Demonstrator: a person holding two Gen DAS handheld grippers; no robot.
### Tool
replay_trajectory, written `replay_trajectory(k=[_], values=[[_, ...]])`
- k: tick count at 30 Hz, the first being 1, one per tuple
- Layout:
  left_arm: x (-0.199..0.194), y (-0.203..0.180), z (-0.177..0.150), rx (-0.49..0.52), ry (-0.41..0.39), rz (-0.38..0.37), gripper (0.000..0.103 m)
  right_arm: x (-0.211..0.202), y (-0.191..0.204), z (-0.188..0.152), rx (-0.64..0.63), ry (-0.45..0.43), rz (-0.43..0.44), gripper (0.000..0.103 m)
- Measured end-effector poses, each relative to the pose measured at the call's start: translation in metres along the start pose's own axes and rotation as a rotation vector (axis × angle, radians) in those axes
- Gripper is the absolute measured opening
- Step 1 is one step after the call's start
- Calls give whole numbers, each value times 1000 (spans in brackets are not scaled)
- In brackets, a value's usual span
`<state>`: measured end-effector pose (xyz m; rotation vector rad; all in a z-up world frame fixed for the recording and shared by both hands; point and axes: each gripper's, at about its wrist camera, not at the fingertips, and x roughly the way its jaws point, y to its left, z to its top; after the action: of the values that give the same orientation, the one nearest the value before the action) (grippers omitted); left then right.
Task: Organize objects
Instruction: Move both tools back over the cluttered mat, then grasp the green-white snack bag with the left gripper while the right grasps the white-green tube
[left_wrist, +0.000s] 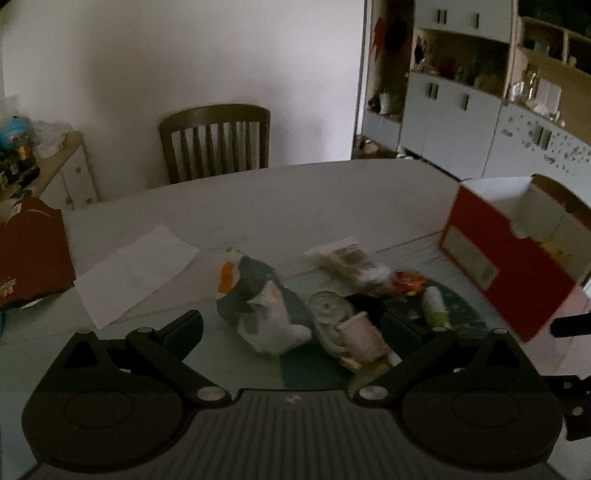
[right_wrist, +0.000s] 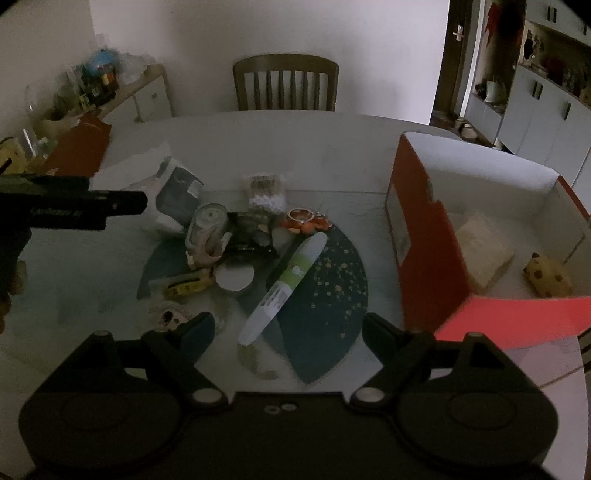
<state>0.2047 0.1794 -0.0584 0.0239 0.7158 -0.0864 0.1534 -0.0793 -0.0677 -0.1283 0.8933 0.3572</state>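
A pile of small objects lies mid-table: a grey and white pouch (left_wrist: 266, 306) (right_wrist: 173, 199), a clear jar (right_wrist: 207, 225) (left_wrist: 328, 306), a white and green tube (right_wrist: 288, 277) (left_wrist: 434, 304), an orange item (right_wrist: 306, 221), a bag of cotton swabs (right_wrist: 264, 190) and a yellow packet (right_wrist: 186, 286). A red open box (right_wrist: 424, 236) (left_wrist: 517, 269) stands at the right, holding a beige block (right_wrist: 484, 254) and a spotted toy (right_wrist: 546, 278). My left gripper (left_wrist: 295, 325) is open above the pouch. My right gripper (right_wrist: 288, 328) is open over the tube's near end, empty.
A dark round placemat (right_wrist: 332, 280) lies under the pile. A white paper sheet (left_wrist: 136, 269) lies at the left, a red bag (left_wrist: 29, 251) at the table's left edge. A wooden chair (right_wrist: 286, 83) stands behind the table. Cabinets stand at the right.
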Motion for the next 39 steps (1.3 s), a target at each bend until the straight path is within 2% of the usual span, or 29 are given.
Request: replay_trajectory(k=[5, 10, 15, 18, 26, 33, 37, 39], values=[[30, 12, 8, -6, 23, 33, 103, 18, -1, 9, -2, 13, -18, 87], [60, 25, 18, -54, 56, 94, 103, 38, -4, 17, 14, 30, -27, 86], [88, 26, 19, -29, 112, 120, 103, 55, -5, 22, 10, 51, -33, 86], [100, 23, 17, -20, 137, 120, 103, 65, -6, 24, 12, 63, -52, 86], [122, 33, 11, -84, 195, 130, 103, 84, -12, 25, 37, 97, -81, 85], [128, 36, 6, -75, 211, 123, 103, 92, -11, 25, 18, 120, -76, 83], [130, 36, 2, -64, 220, 124, 103, 97, -10, 25, 12, 138, -69, 71], [130, 37, 1, -65, 216, 121, 103, 99, -10, 26, 18, 146, -58, 69]])
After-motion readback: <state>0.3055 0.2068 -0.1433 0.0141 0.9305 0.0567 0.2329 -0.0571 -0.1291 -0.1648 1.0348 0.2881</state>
